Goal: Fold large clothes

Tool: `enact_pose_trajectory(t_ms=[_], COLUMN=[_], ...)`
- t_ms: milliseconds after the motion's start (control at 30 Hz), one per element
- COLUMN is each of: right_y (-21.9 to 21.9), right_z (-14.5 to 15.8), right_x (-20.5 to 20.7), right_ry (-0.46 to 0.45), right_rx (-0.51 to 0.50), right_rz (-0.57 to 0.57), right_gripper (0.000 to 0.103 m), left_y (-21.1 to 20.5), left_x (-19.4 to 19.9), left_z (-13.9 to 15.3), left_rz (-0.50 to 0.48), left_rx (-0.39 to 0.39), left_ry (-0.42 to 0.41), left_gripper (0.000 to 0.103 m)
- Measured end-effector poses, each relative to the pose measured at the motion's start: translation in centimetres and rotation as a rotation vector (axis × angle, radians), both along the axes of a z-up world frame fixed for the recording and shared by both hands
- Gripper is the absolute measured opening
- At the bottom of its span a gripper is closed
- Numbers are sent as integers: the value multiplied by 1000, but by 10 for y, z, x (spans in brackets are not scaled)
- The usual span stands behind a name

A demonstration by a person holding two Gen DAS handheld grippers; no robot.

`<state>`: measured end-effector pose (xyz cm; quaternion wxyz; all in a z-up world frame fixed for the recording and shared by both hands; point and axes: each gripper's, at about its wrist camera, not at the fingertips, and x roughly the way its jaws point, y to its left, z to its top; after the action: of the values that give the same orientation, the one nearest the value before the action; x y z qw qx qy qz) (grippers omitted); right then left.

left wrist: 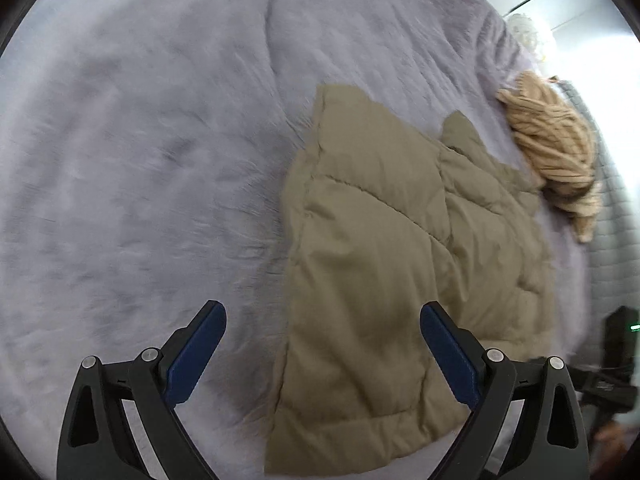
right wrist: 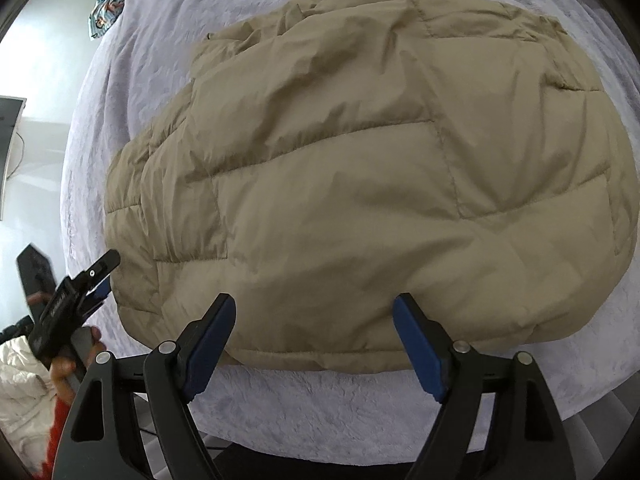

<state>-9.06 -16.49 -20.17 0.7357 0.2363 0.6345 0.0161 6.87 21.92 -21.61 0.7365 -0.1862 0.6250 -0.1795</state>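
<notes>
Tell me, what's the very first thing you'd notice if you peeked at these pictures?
The big puffy tan jacket jumps out first, spread flat on the fuzzy lilac blanket and filling most of the right wrist view. Next come the open black grippers with blue fingers, the right gripper poised at the jacket's near edge. A tan knitted sweater lies bunched beyond the jacket, at the blanket's far right in the left wrist view.
</notes>
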Motion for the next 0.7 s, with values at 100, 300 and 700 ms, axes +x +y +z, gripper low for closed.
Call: enact_pose_trajectory(t_ms=[100,300,700], right_y=[1,4,3], right_z=[-1,-3,1], right_x=[-1,-2,5], right_ry=[6,19,-22], right_rx=[-6,-20,-25], right_rz=[-3,0,-6], right_gripper=[83,83,83], left_y=[-5,-39,-55], left_x=[13,30,23], left_z=[-24,-55,-25], left_rz=[-49,-156,-244], left_rx=[-99,-220,-274], left_ry=[62,139,76], left_gripper=[98,98,26])
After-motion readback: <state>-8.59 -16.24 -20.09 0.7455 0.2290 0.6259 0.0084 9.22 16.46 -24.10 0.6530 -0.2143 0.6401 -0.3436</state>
